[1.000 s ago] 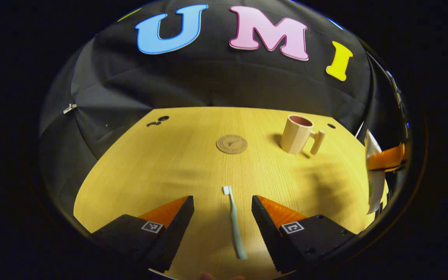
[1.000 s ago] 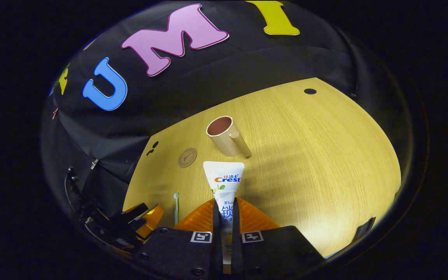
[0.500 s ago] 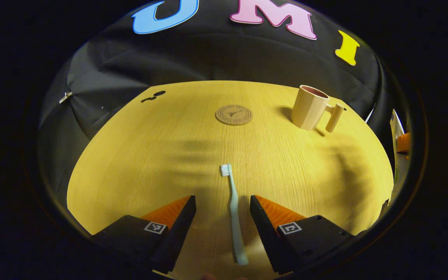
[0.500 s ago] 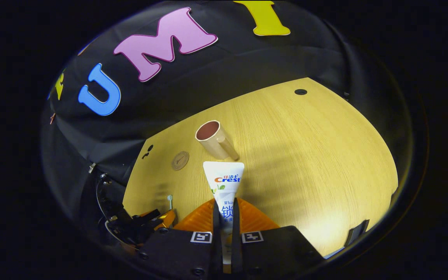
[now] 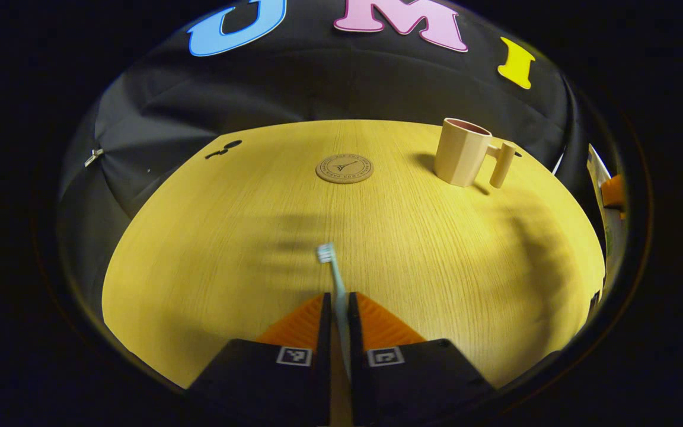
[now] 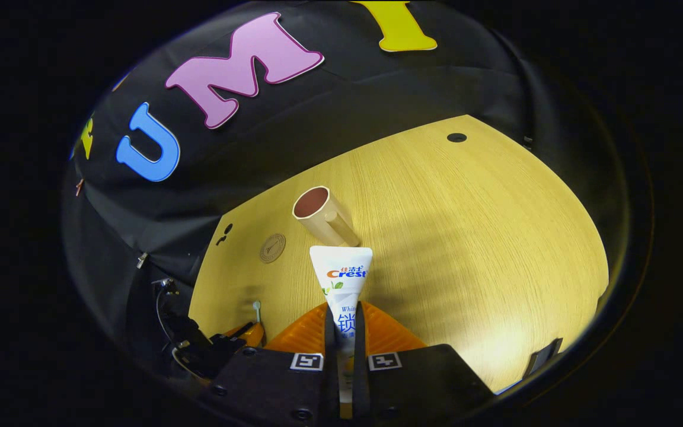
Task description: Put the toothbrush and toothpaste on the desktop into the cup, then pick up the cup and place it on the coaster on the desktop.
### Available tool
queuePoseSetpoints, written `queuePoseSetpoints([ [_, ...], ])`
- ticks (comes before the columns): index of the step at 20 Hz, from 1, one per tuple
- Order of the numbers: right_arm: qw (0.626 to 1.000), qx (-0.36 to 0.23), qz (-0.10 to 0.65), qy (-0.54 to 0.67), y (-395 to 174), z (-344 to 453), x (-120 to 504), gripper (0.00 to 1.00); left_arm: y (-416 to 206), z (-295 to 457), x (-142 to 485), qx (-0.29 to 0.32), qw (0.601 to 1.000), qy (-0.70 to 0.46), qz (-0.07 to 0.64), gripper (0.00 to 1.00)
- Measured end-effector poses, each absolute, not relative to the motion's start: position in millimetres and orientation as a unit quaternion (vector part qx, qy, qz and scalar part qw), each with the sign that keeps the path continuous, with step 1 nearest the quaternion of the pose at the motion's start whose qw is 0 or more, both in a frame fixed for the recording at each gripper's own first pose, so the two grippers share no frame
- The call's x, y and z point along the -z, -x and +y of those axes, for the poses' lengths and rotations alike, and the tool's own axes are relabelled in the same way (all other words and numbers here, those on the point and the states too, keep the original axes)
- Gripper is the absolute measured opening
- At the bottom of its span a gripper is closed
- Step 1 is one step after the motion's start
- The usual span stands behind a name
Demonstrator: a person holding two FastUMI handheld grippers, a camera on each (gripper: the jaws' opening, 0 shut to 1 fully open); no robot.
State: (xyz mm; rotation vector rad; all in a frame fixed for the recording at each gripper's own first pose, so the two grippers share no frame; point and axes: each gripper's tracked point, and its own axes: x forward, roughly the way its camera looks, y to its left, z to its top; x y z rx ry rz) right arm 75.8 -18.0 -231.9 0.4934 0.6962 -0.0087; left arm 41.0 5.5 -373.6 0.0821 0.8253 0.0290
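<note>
We grip both items by their tails so the free ends can drop into the cup (image 5: 463, 152), which stands near the desk's (image 5: 211, 249) far edge. Our left claw (image 5: 338, 302) pinches the toothbrush (image 5: 332, 270); our right claw (image 6: 344, 314) clamps the toothpaste (image 6: 341, 276).

bare desktop (image 5: 211, 237) around, cup (image 5: 463, 159) upright beside coaster (image 5: 344, 168)

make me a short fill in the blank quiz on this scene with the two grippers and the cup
1. The left gripper is shut on the pale green ____.
2. The right gripper grips the white ____ tube.
3. The beige handled cup stands ____ on the wooden desktop.
4. The round brown coaster has ____ on it.

Missing words: toothbrush; toothpaste; upright; nothing
</note>
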Motion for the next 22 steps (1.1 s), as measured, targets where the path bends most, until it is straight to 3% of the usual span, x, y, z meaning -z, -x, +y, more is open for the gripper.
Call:
queuePoseSetpoints([
  [4,0.911,0.005,0.332,-0.245,-81,-24,229,0.13,-43,7,370,-0.021,0.91,-0.005,0.414,0.07],
  [10,0.92,-0.005,0.294,-0.258,-90,-32,210,0.12,-55,2,337,-0.019,0.926,0.066,0.371,0.06],
  [16,0.945,-0.066,0.189,-0.26,-150,-25,147,0.12,-83,-22,236,0.008,0.959,0.129,0.253,0.06],
  [22,0.961,-0.113,0.048,-0.247,-243,-26,88,0.12,-77,-46,207,0.026,0.966,0.146,0.212,0.06],
])
